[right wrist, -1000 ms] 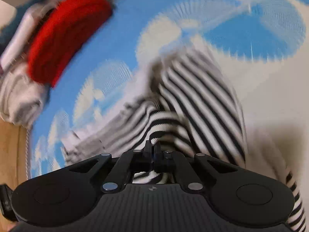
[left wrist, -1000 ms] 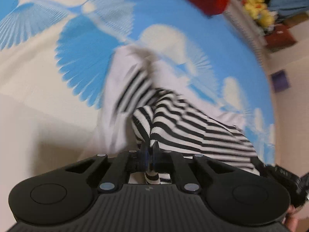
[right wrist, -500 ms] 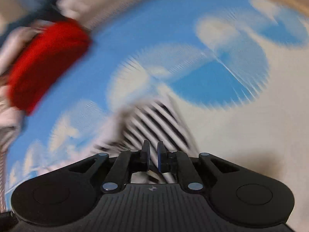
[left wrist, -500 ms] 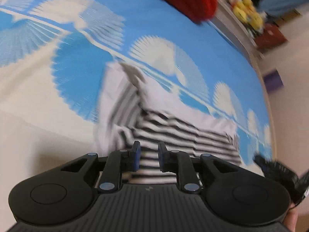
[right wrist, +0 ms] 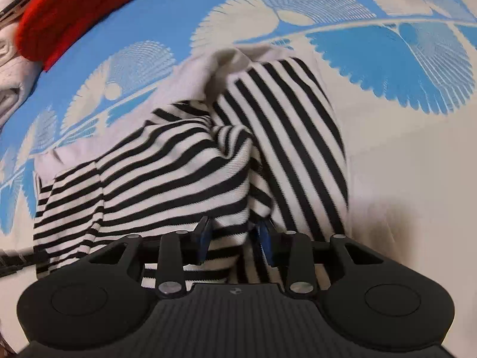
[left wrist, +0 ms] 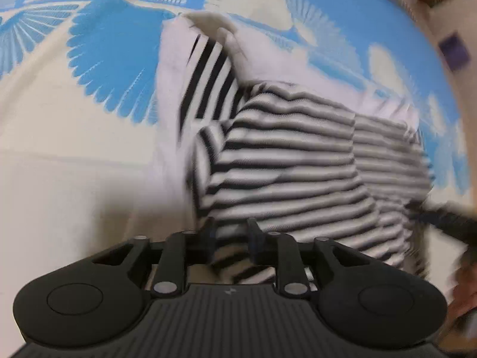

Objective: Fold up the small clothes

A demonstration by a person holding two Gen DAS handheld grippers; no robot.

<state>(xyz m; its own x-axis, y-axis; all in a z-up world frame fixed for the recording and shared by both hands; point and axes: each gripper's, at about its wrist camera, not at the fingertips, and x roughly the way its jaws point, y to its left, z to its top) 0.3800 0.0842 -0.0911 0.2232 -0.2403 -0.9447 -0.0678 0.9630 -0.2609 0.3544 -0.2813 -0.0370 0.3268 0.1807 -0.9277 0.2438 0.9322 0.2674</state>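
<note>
Left fingers: the left gripper [left wrist: 231, 234] is seen with its fingers parted a little; striped cloth lies in the gap, but no pinch on it is shown, and the view is blurred.
Right fingers: the right gripper [right wrist: 235, 237] is seen with its blue-padded fingers spread; its jaws have just been opening, and cloth lies between them without being pressed.
Garment: a black-and-white striped garment [right wrist: 184, 173] is laid crumpled just ahead of both grippers, one part folded over another, with a plain white part [left wrist: 268, 56] turned up at its far edge.
Surface: the garment is spread on a blue and cream sheet with fan patterns [right wrist: 402, 59].
Beyond: a red knitted item [right wrist: 74, 6] is seen at the far left of the right wrist view, well apart from the garment.
</note>
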